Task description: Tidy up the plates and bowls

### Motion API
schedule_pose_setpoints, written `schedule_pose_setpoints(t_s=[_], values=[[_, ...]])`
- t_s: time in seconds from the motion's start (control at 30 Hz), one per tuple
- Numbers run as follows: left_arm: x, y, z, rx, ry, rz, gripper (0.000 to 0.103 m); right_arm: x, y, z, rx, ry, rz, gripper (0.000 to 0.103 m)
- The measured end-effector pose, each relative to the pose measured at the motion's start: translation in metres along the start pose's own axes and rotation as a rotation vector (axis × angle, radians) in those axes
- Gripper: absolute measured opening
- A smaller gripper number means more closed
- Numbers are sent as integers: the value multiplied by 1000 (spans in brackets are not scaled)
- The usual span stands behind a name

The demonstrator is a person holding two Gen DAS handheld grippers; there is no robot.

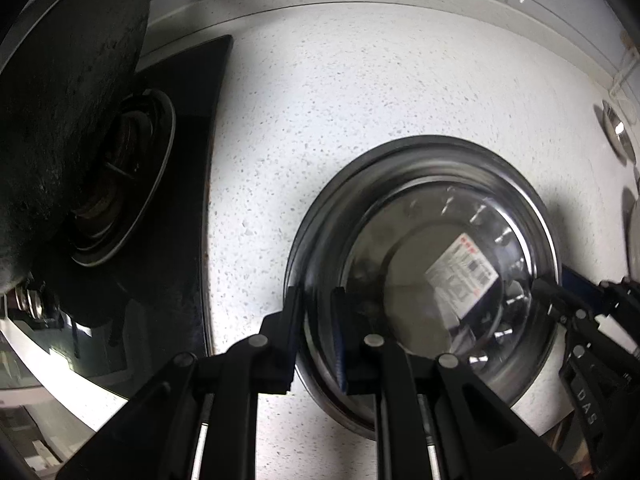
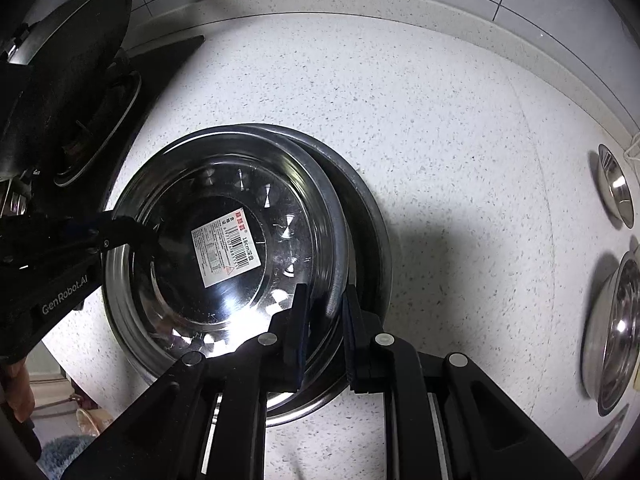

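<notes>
- On white speckled stone countertop: round shiny steel bowl, both grippers clamped on its rim.
- Left gripper at bowl's left rim, right gripper at right rim.

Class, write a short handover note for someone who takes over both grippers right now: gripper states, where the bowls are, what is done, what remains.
Left gripper: shut on the left rim of the labelled steel bowl.
Right gripper: shut on the same bowl's right rim.
The bowl is held by both grippers over another steel dish on the speckled counter, offset to the left, not yet seated squarely.
Two more steel bowls wait at the right edge.
Done: the bowl is brought to the stack.
Left: seat it, release, then likely add the two bowls.
</notes>
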State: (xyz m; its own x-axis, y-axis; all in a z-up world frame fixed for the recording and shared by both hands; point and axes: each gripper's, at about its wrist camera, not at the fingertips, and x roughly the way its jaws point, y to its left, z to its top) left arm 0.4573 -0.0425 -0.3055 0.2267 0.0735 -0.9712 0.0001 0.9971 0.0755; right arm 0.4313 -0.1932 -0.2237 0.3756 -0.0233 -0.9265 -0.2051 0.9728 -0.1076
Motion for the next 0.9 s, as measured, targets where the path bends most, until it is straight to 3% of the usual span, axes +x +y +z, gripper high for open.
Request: schedule_pose_setpoints(t_s=[0.1, 0.13, 0.17, 0.2, 0.23, 0.37, 0.6, 0.77, 0.9], values=[[-4, 0, -6, -19, -4, -4, 15, 0, 4, 1, -7, -2, -4, 15], [-4, 1, -7, -27, 1, -19, 17, 0, 3, 1, 0, 0, 3, 23], [-3, 1, -8, -39, 11, -47, 25, -1, 2, 1, 5, -1, 6, 32], [1, 0, -10, -48, 18, -76, 30, -4, 1, 1, 8, -8, 6, 56], [-2, 2, -8, -57, 22, -101, 39, -7, -1, 1, 8, -23, 4, 70], [-26, -2, -4, -46, -4, -166, 65, -29, -11, 4, 7, -81, 0, 82], [-79, -48, 21, 42, -72, -269, 68, -71, -66, -3, 99, -183, -52, 85], [-106, -118, 43, 181, -102, -308, 68, -108, -137, -27, 244, -247, -135, 85], [-114, -192, 63, 306, -104, -337, 68, -129, -205, -59, 379, -263, -254, 88]])
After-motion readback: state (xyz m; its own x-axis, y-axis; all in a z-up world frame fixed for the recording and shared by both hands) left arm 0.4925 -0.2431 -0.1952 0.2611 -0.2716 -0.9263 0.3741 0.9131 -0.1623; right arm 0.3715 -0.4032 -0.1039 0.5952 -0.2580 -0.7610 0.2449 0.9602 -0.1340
